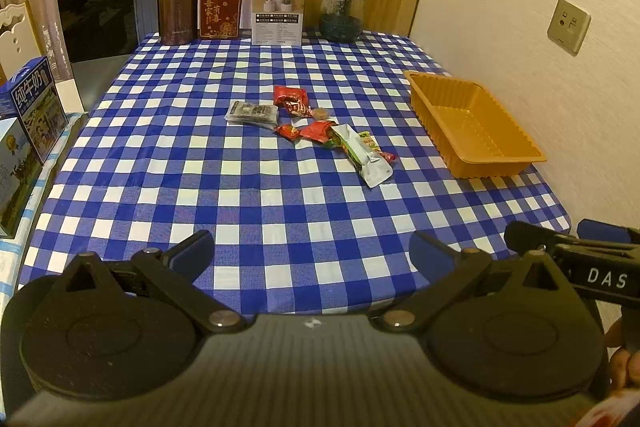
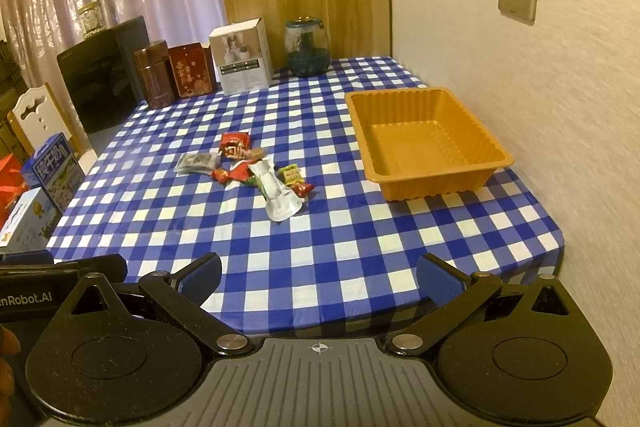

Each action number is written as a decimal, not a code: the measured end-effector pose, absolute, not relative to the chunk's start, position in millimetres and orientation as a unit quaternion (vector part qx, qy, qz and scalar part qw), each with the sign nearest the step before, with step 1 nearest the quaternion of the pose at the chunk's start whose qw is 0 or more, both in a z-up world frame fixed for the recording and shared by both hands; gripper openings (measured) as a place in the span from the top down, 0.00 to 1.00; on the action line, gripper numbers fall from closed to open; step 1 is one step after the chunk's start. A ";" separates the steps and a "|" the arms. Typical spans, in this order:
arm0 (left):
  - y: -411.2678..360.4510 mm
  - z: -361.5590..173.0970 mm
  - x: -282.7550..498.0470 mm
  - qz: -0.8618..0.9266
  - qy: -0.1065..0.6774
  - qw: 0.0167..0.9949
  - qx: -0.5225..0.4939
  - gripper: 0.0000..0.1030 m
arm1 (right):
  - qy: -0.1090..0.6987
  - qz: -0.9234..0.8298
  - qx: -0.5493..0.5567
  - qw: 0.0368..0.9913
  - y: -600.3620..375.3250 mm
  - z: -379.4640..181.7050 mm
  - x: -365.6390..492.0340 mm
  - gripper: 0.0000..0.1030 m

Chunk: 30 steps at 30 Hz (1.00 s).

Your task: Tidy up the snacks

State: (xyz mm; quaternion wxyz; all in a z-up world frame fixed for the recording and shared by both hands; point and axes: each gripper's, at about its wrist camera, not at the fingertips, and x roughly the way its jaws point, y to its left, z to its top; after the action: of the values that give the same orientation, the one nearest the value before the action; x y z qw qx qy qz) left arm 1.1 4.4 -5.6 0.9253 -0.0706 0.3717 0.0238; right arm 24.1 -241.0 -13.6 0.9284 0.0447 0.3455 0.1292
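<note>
A pile of snack packets lies mid-table: a grey pack (image 1: 252, 113) (image 2: 197, 163), a red pack (image 1: 292, 101) (image 2: 235, 150), small red wrapped sweets (image 1: 310, 131) (image 2: 230, 174), a long silver and green pouch (image 1: 362, 155) (image 2: 280, 197) and a small green packet (image 2: 291, 174). An empty orange tray (image 1: 516, 143) (image 2: 496, 147) stands by the right wall. My left gripper (image 1: 312, 255) and right gripper (image 2: 318, 277) are both open and empty, held over the table's near edge, well short of the snacks. The right gripper's tips also show in the left wrist view (image 1: 568, 239).
The blue checked tablecloth (image 1: 248, 211) (image 2: 340, 251) covers the table. Along the far edge stand a brown canister (image 1: 177, 9), a red box (image 1: 220, 10), a white box (image 1: 278, 9) and a glass jar (image 1: 342, 13). Milk cartons (image 1: 34, 103) stand to the left. The wall runs along the right side.
</note>
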 end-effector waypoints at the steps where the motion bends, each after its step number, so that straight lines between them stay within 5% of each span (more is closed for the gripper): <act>1: 4.2 -5.5 1.1 0.024 0.372 0.925 -0.070 0.00 | 0.345 0.129 0.045 0.929 -241.2 -13.6 24.3 0.00; 30: 2.5 -2.2 1.7 0.023 0.369 0.927 -0.068 0.00 | 0.341 0.127 0.047 0.930 -244.3 -11.0 25.2 0.00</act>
State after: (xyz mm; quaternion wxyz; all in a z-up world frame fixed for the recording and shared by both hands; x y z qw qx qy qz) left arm 1.7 2.5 -2.2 0.9268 -0.0681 0.3686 0.0233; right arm 25.2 -244.3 -11.0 0.9304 0.0466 0.3407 0.1269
